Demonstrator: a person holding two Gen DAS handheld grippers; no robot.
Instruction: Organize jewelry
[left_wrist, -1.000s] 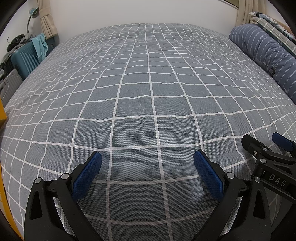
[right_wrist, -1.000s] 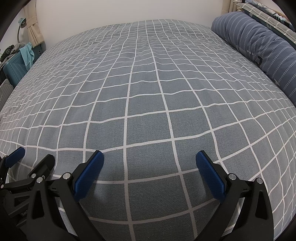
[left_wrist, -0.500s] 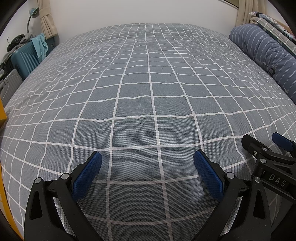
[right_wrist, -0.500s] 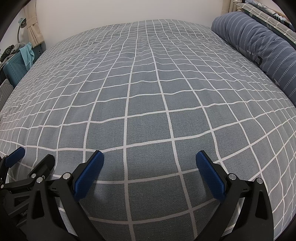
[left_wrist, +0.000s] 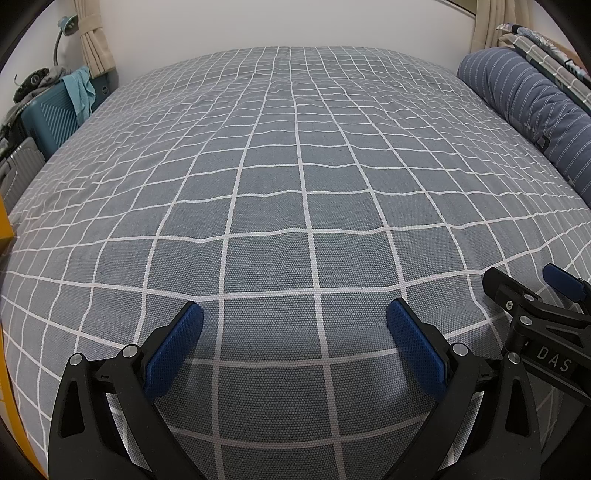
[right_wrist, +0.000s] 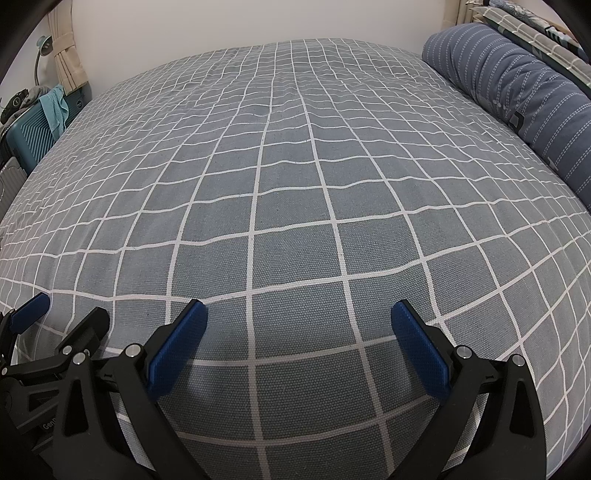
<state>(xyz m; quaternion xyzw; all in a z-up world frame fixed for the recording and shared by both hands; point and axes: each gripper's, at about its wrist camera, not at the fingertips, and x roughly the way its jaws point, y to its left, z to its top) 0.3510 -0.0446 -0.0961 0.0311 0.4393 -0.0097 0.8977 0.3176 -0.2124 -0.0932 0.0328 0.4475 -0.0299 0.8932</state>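
No jewelry shows in either view. My left gripper (left_wrist: 294, 317) is open, its blue-padded fingers spread wide just above the grey checked bedsheet (left_wrist: 295, 177) with nothing between them. My right gripper (right_wrist: 299, 317) is open too and empty, hovering over the same bedsheet (right_wrist: 295, 184). The two sit side by side near the bed's front edge. In the left wrist view the right gripper (left_wrist: 524, 288) shows at the lower right. In the right wrist view the left gripper (right_wrist: 66, 317) shows at the lower left.
A dark blue striped bolster pillow (left_wrist: 528, 107) lies along the bed's right side, with folded patterned bedding (right_wrist: 535, 22) behind it. A teal suitcase (left_wrist: 48, 114) with cloth on top stands at the left. A yellow edge (left_wrist: 5, 225) shows far left. A white wall is behind.
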